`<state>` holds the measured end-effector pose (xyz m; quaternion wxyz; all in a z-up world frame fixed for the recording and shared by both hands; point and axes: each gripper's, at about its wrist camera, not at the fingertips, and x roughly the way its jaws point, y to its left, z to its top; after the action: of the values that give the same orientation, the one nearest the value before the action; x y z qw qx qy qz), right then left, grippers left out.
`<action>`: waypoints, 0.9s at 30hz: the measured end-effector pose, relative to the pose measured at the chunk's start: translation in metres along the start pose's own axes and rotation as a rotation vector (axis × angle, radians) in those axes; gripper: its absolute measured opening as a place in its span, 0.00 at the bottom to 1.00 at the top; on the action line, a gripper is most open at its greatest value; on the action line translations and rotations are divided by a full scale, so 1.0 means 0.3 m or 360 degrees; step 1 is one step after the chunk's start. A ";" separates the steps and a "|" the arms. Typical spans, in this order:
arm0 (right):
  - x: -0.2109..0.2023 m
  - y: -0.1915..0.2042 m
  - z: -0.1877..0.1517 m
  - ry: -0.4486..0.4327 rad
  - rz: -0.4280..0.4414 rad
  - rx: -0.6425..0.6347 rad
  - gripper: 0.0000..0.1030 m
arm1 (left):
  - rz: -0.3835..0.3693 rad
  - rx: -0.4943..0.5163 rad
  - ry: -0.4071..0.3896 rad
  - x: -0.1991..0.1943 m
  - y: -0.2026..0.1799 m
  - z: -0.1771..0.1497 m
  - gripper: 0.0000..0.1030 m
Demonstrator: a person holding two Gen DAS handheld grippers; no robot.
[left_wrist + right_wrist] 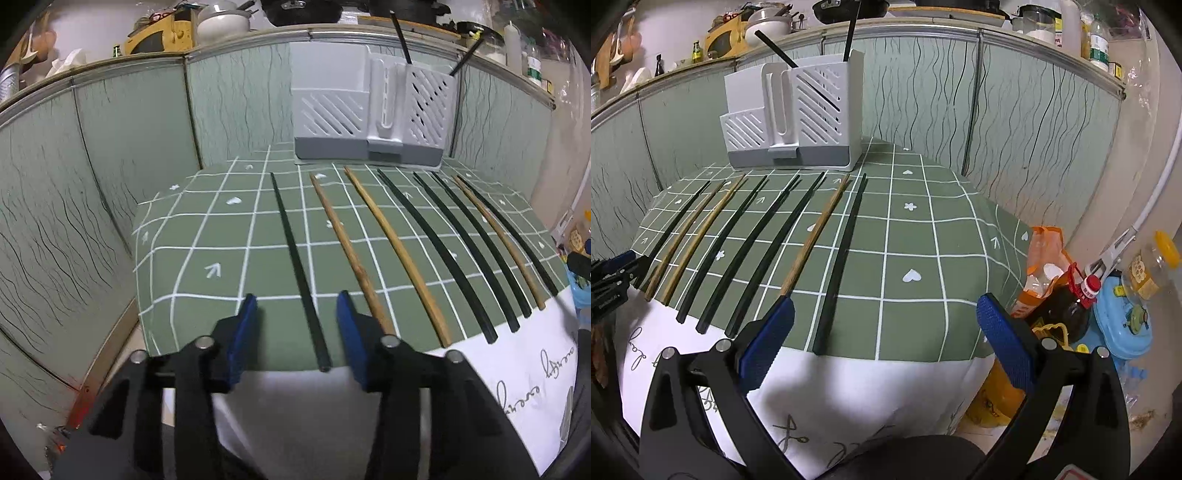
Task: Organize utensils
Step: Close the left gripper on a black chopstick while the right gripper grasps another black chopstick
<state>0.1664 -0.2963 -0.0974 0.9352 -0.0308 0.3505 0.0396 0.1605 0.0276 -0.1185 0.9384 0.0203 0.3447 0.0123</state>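
White utensil holder point(798, 118) — two black chopsticks point(849, 33) stand inside.

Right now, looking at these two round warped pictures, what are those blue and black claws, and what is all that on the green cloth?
No robot here: a person carries a hand-held gripper in each hand, each with a wide-angle camera looking along its two blue-padded fingers. One picture is from the left hand-held gripper, the other from the right hand-held gripper.

On the green white-gridded tablecloth lie eight chopsticks side by side, five black and three wooden. Behind them stands a white slotted plastic utensil holder with two black chopsticks already in it.

The left pads straddle the leftmost black chopstick without touching it. The right jaws stand wide open around the rightmost black chopstick. Neither holds anything yet.
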 end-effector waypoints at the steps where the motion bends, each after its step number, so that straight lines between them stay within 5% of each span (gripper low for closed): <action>1: 0.008 0.007 -0.004 0.0021 -0.0001 -0.0002 0.91 | 0.0000 0.0006 0.0008 0.004 -0.006 -0.004 0.38; 8: 0.039 0.053 -0.014 0.0080 -0.0049 -0.0034 0.76 | 0.0072 0.0037 -0.0014 0.011 -0.029 -0.014 0.37; 19: 0.104 0.110 -0.027 0.0159 -0.0015 -0.0023 0.28 | 0.0149 0.0054 -0.0022 0.016 -0.042 -0.015 0.35; 27: 0.107 0.109 -0.029 0.0155 0.0015 0.0044 0.14 | 0.0188 -0.0007 -0.0025 0.021 -0.010 -0.008 0.12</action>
<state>0.1817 -0.2629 -0.1261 0.9171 -0.0182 0.3964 0.0377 0.1637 0.0250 -0.1245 0.9388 0.0387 0.3355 0.0684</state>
